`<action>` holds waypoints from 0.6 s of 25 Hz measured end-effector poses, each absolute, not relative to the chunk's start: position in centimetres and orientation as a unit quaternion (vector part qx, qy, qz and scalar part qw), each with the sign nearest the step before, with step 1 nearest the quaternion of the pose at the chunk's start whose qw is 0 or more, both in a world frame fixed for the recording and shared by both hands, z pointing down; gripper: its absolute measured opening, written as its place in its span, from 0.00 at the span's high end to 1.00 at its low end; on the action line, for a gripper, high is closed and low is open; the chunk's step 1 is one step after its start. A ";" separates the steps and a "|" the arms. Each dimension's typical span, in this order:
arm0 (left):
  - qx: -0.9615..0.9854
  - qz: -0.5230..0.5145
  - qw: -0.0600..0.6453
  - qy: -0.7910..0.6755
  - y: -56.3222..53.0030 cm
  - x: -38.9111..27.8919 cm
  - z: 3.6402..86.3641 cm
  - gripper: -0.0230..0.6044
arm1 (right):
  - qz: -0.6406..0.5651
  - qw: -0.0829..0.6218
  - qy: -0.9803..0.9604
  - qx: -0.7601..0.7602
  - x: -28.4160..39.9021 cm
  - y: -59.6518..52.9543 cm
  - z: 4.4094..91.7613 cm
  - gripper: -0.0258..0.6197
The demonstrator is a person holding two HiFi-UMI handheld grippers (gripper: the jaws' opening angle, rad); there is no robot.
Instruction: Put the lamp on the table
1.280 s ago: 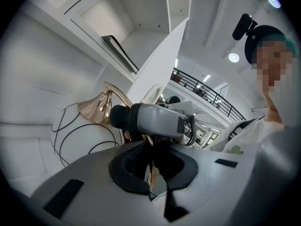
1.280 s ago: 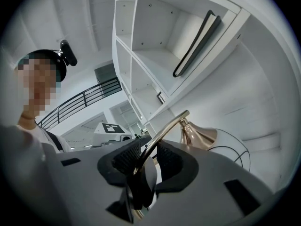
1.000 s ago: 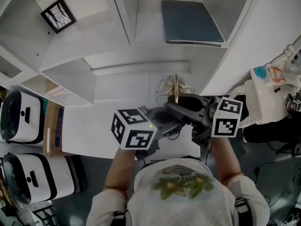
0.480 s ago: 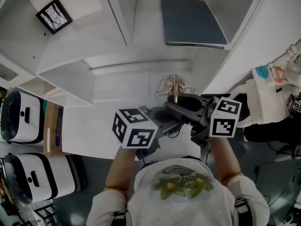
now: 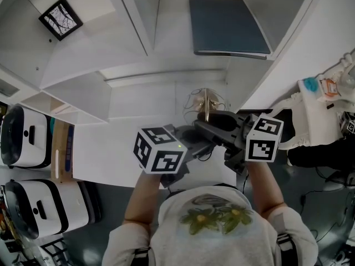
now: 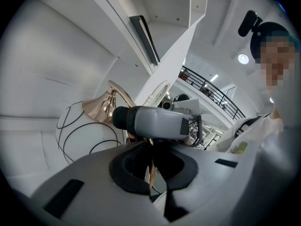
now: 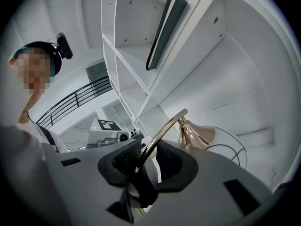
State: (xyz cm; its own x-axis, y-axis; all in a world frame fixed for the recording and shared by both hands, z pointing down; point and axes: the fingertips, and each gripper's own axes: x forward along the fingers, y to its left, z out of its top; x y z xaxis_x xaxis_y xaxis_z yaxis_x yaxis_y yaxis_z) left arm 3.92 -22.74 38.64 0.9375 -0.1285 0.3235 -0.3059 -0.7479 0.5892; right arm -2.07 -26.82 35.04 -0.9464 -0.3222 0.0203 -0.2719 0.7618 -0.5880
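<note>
Head view, mid-frame: my left gripper (image 5: pixel 195 146) and right gripper (image 5: pixel 213 127) both squeeze the lamp (image 5: pixel 206 101) by its gold stem. I'll lower it slowly and straight.

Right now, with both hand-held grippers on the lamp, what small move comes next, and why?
Probably lower it gently toward the white table. The left hand-held gripper and right hand-held gripper are both shut on the curved gold stem of the white-globed lamp, and its base cannot be seen resting yet.
</note>
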 end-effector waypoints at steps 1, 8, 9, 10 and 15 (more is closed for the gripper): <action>0.925 0.133 0.336 -0.118 -22.7 3.9 38.7 0.90 | -0.307 0.041 0.938 -0.158 -2.1 -26.8 35.1 0.78; 0.921 0.133 0.343 -0.125 -23.3 3.7 39.4 0.90 | -0.315 0.037 0.935 -0.158 -2.3 -27.3 35.9 0.78; 0.921 0.133 0.344 -0.126 -23.3 3.7 39.5 0.90 | -0.316 0.036 0.935 -0.158 -2.3 -27.3 36.0 0.78; 0.920 0.133 0.345 -0.128 -23.4 3.7 39.7 0.90 | -0.316 0.035 0.935 -0.158 -2.4 -27.3 36.2 0.78; 0.918 0.130 0.352 -0.129 -23.5 3.6 40.1 0.90 | -0.321 0.034 0.934 -0.155 -2.4 -27.4 36.7 0.78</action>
State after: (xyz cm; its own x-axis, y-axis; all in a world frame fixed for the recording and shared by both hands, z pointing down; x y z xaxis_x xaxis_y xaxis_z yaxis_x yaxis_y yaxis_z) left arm 3.59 -23.50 40.13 0.9328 -0.1459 0.3296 -0.3287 -0.7194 0.6119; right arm -2.42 -27.44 36.68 -0.9499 -0.3103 0.0367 -0.2671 0.7456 -0.6105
